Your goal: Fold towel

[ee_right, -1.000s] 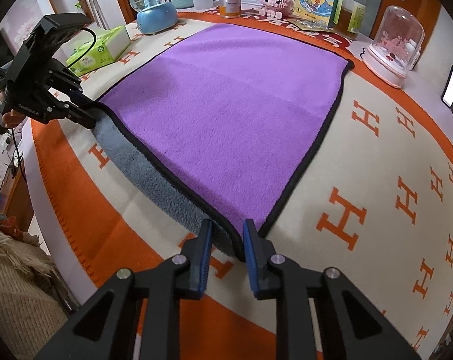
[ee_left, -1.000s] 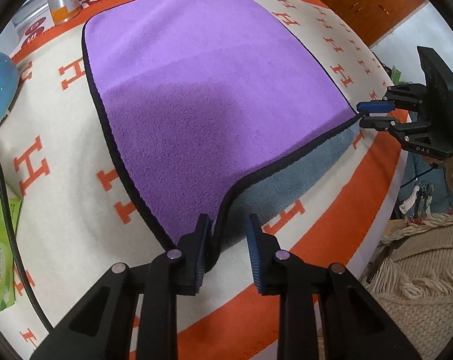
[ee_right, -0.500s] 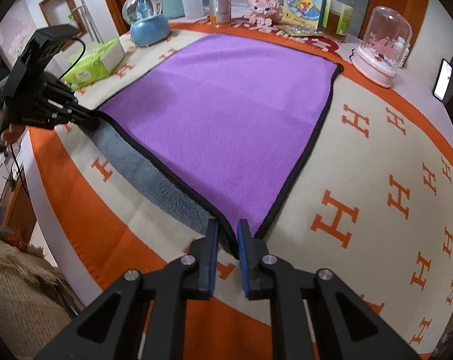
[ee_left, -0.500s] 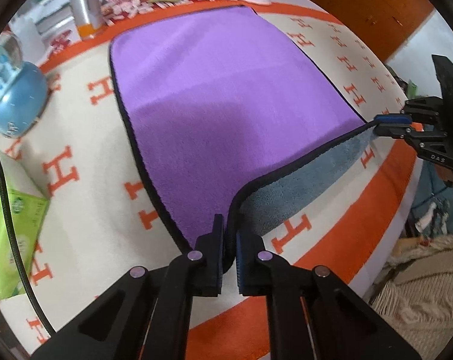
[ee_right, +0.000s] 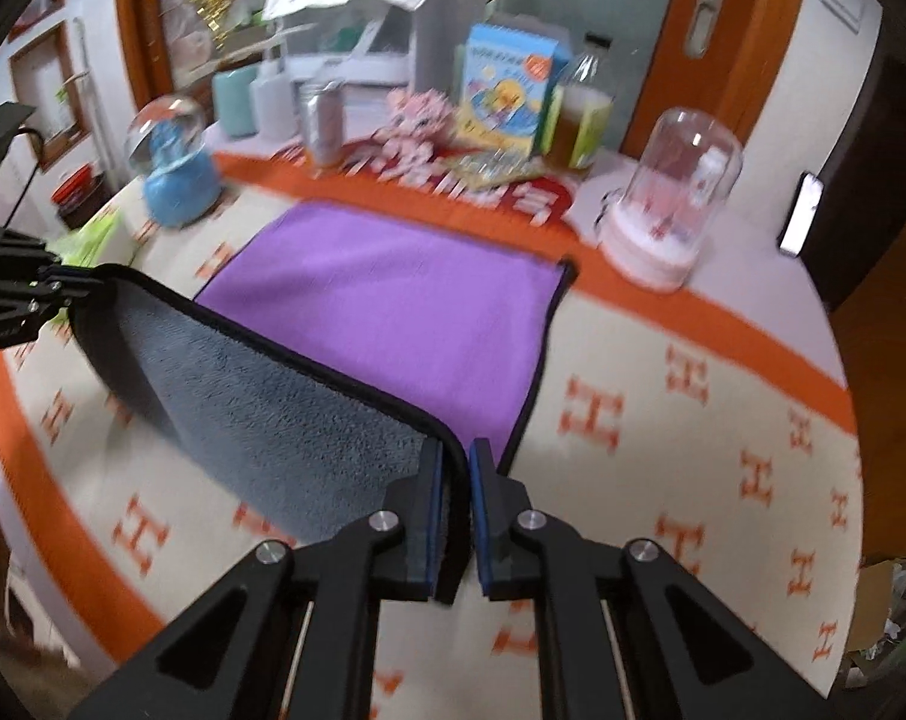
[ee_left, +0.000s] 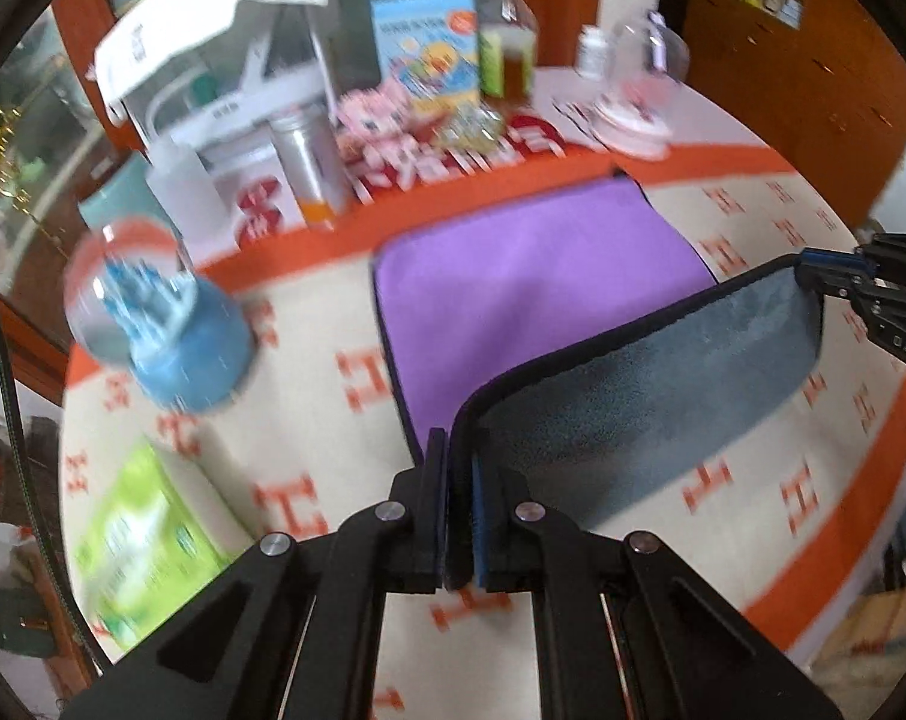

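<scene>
The tabletop (ee_right: 663,420), under its cream and orange cloth, carries the towel (ee_right: 393,300), whose far half lies flat, purple side up. You have the near edge raised off the cloth, grey underside showing, strung between both grippers. Your left gripper (ee_left: 459,468) is clamped on the near-left corner; your right gripper (ee_right: 456,468) is clamped on the near-right corner. This looks like the first fold, midway. Next, carry both corners forward together, level, and lay them on the far corners beside the snow globe (ee_right: 174,168) and glass dome (ee_right: 672,204).
</scene>
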Available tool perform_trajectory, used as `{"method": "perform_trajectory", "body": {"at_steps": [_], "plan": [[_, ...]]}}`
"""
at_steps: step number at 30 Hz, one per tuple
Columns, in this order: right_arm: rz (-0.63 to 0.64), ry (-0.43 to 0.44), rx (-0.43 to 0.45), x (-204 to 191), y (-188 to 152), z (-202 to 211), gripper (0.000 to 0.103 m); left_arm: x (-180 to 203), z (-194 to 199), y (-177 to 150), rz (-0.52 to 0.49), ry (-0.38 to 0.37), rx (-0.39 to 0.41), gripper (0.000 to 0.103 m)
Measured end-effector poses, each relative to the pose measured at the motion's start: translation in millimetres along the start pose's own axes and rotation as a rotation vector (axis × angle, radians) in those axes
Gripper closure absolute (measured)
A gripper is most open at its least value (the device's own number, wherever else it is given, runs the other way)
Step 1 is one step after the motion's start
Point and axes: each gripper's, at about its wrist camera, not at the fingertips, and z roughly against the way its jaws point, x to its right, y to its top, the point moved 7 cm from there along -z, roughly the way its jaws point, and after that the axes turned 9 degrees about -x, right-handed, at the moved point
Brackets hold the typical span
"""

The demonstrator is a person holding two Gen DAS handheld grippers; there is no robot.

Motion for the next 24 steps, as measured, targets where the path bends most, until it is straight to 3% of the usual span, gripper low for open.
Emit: {"method": "perform_trajectory", "body": {"at_steps": [10,18,24], "plan": [[-0.129,-0.060,0.003,36,83,-43,0.094,-22,-39,89,0.066,0.083,0.030,0.098],[-0.201,-0.065,-0.057,57,113,-101,0.094,-34,-94,122,0.117,0.107,-0.012,0.098],[-0.204,-0.081,-0.109,60,118,-137,0.094,-39,-128,128,0.140,0.106,-0.064,0.098]]}}
